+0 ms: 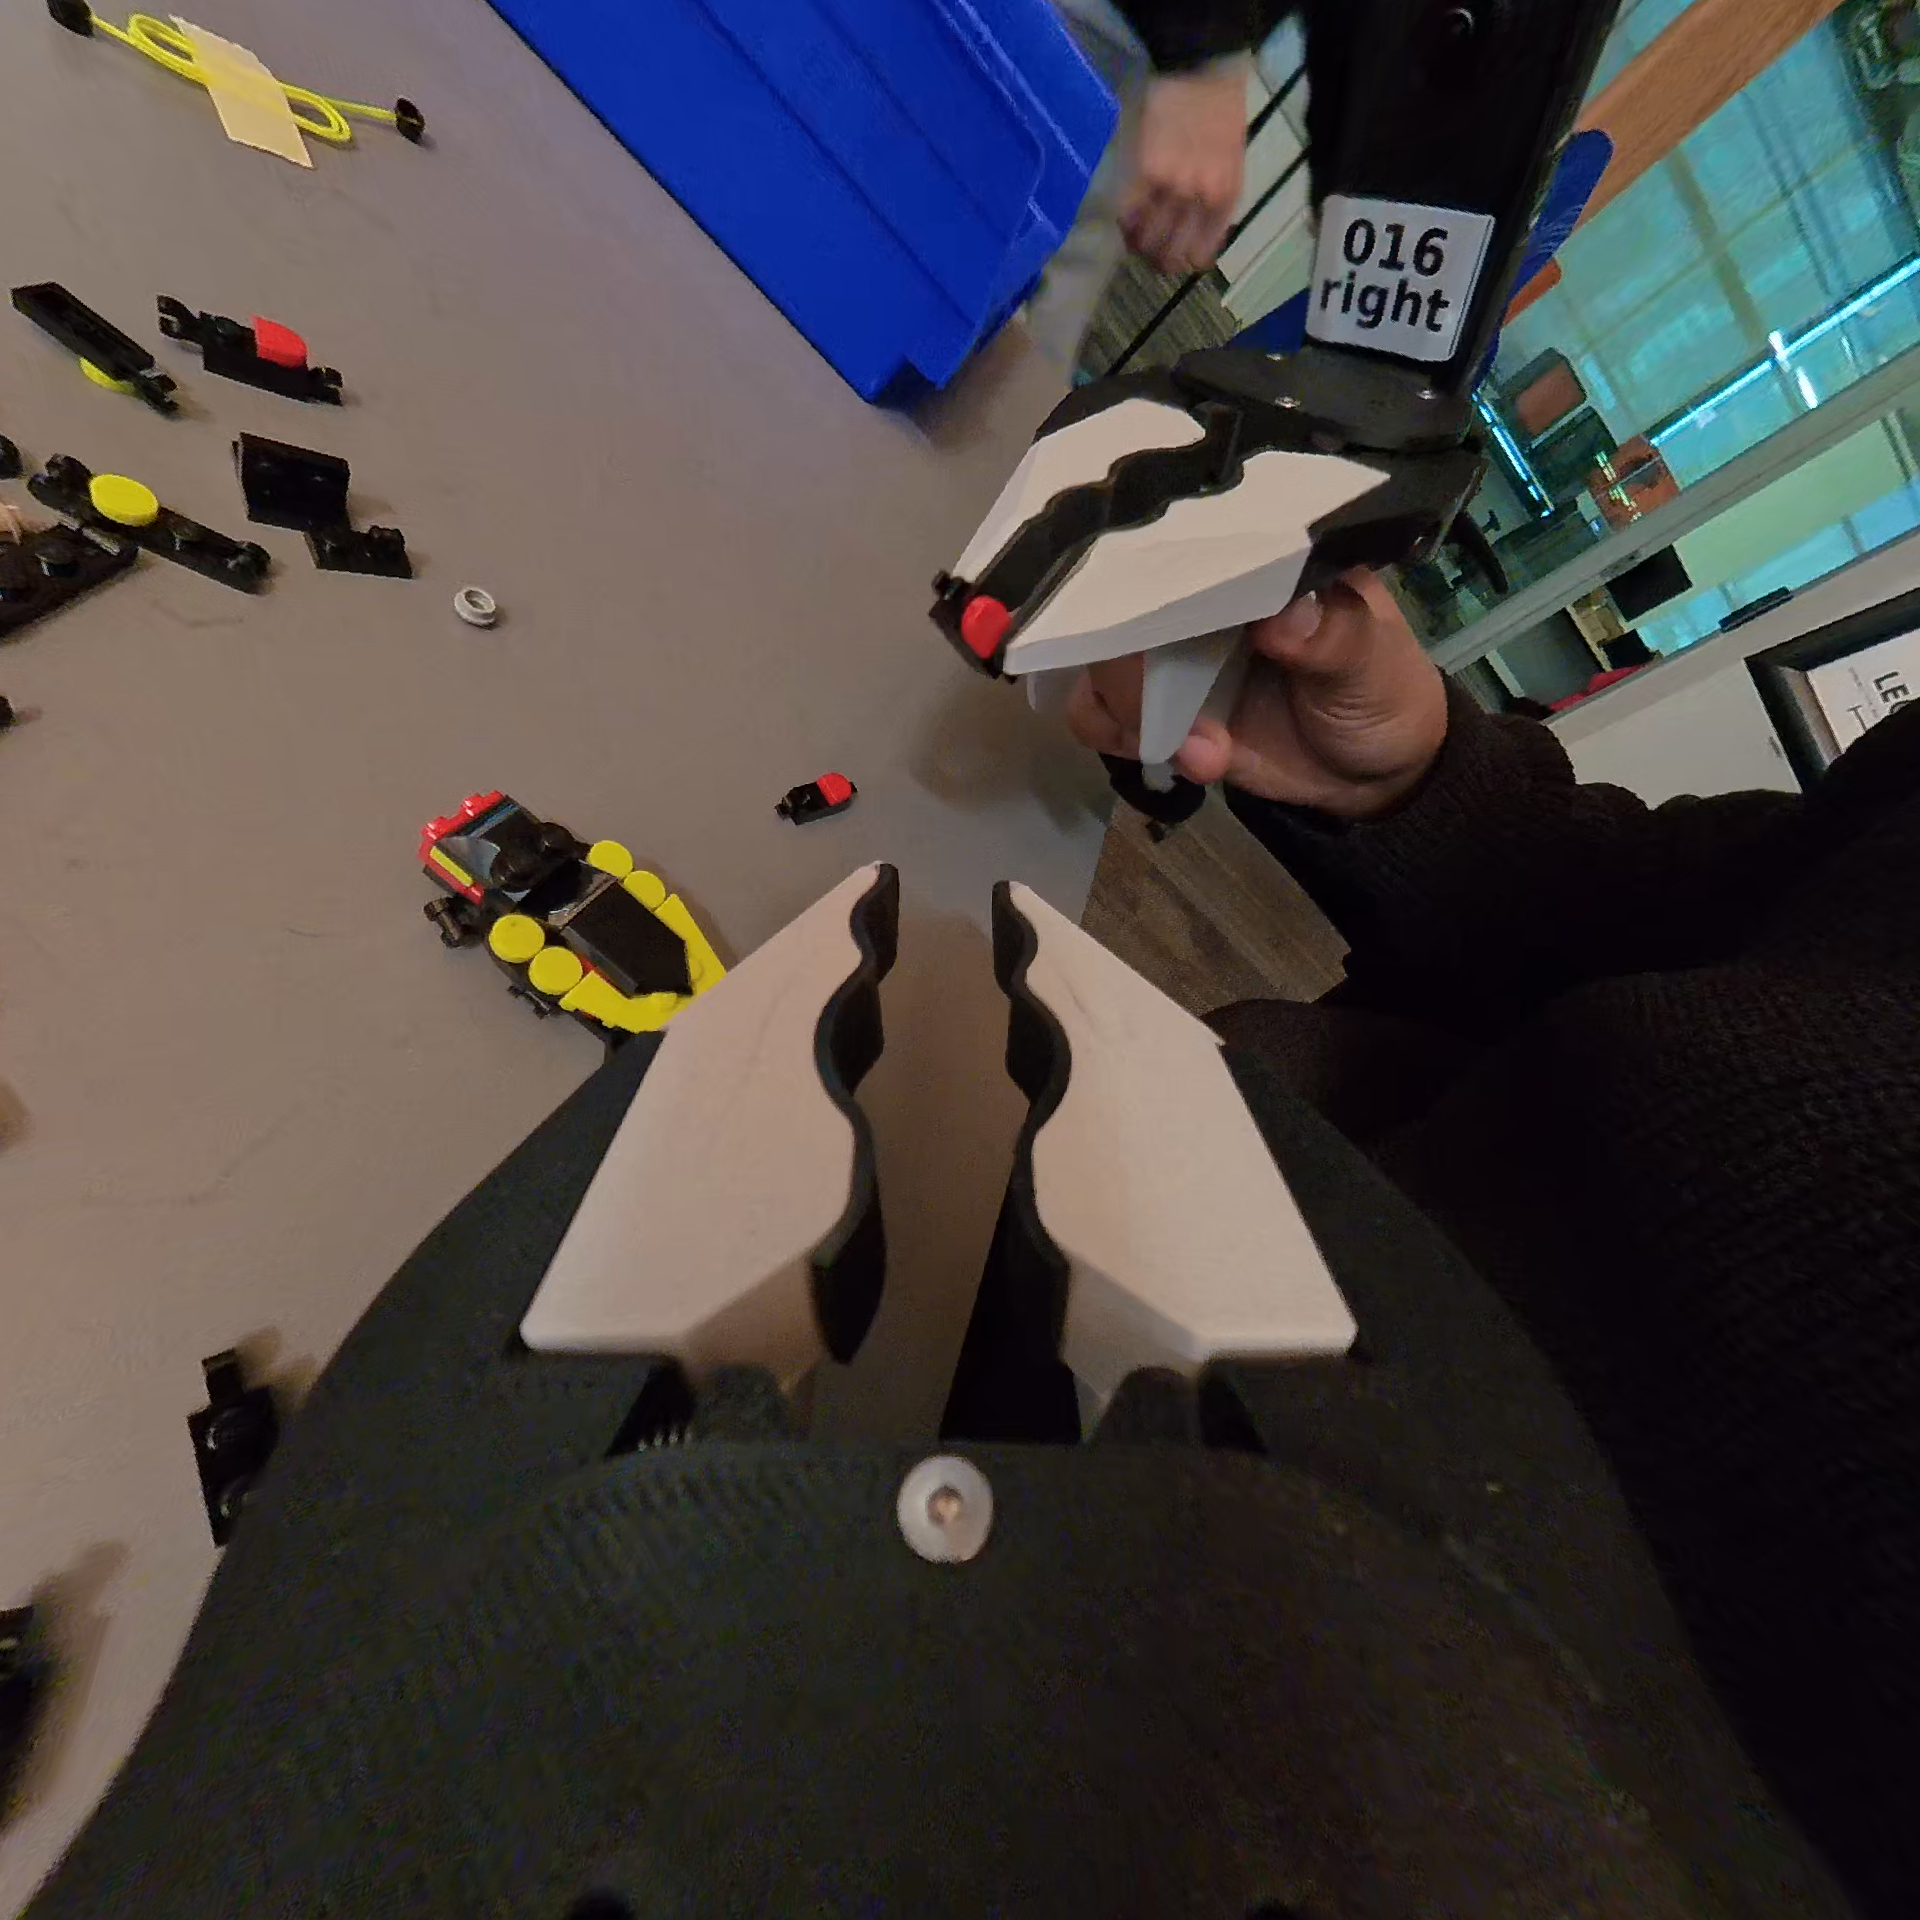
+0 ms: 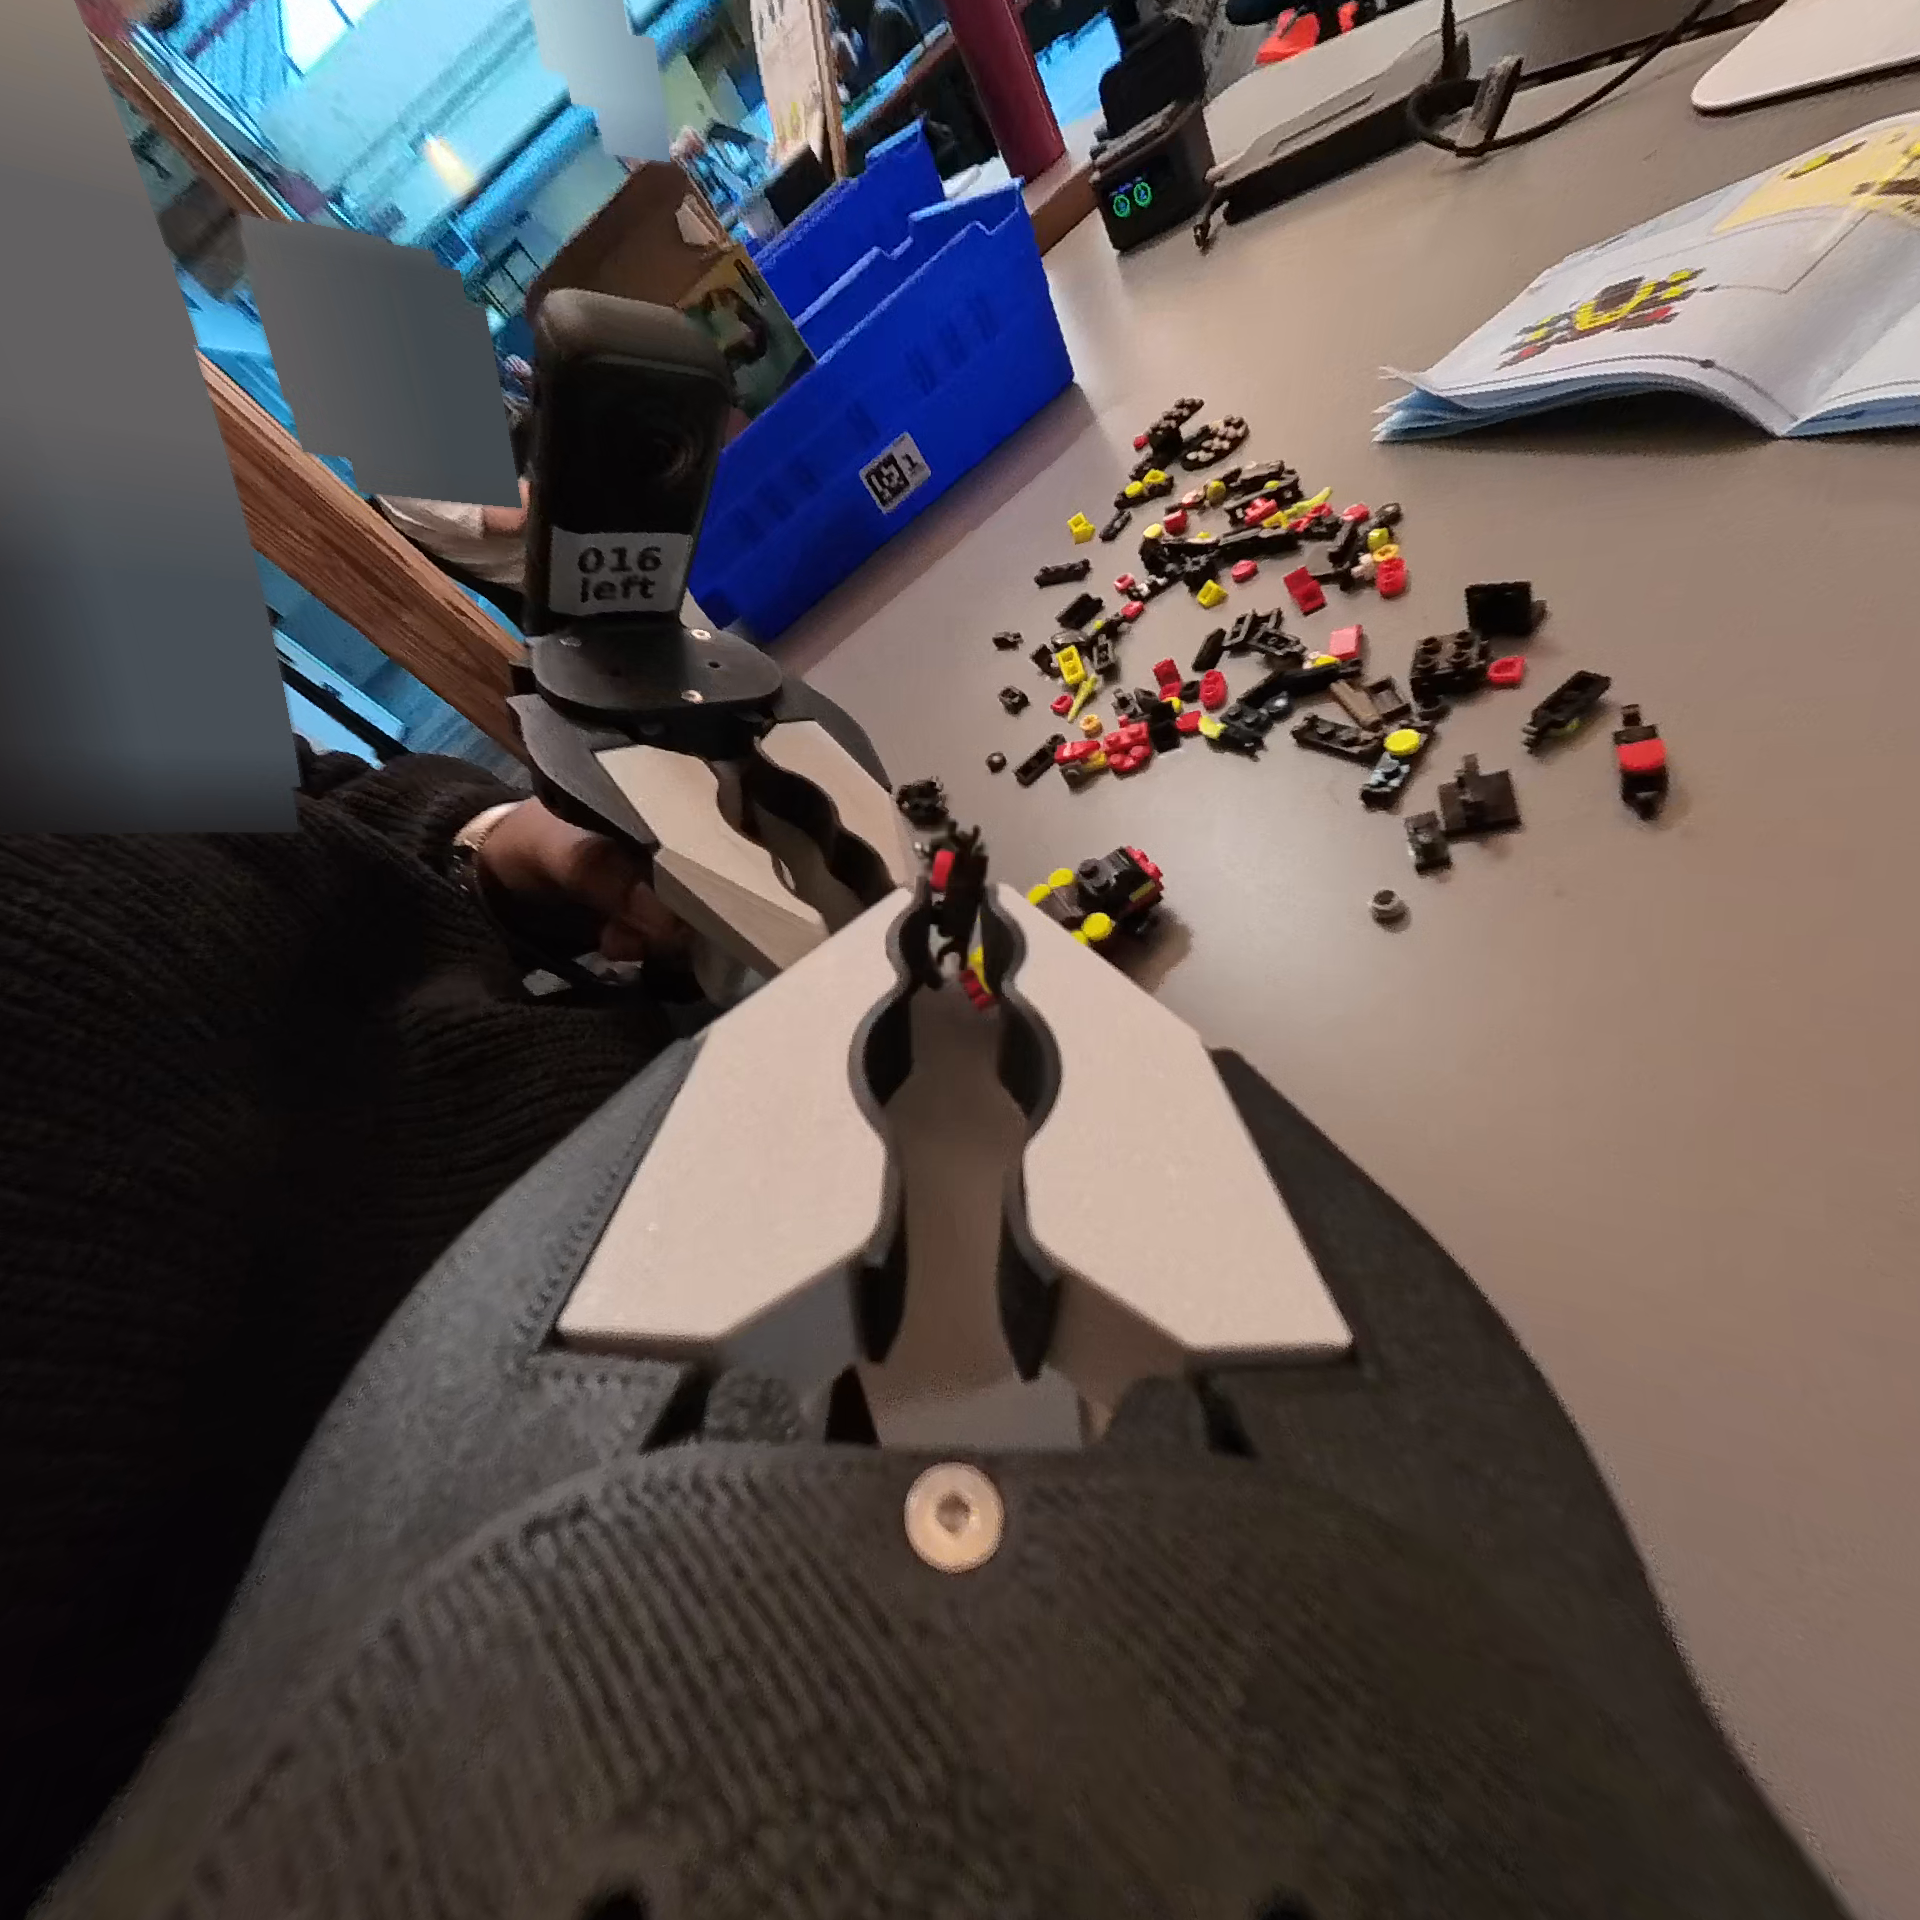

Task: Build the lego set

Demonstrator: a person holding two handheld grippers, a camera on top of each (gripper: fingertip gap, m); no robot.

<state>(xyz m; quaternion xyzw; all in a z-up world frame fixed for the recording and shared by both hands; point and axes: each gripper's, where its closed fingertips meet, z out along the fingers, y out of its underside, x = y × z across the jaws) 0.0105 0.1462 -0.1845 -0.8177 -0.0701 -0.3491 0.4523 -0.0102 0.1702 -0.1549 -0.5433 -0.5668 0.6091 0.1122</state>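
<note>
Right gripper [image 2: 951,925] jaws clamped on knobbly black-red brick piece [image 2: 954,894]; left gripper [image 1: 940,894] jaws apart, bare.

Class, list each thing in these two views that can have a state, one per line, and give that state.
Left tool: open, nothing between its fingers.
Right tool: shut on a black and red brick piece.
Small brick vehicle: partly built, standing on the table.
Instruction booklet: lying open.
Loose bricks: scattered, unassembled.
Blue bins: nested together.
</note>
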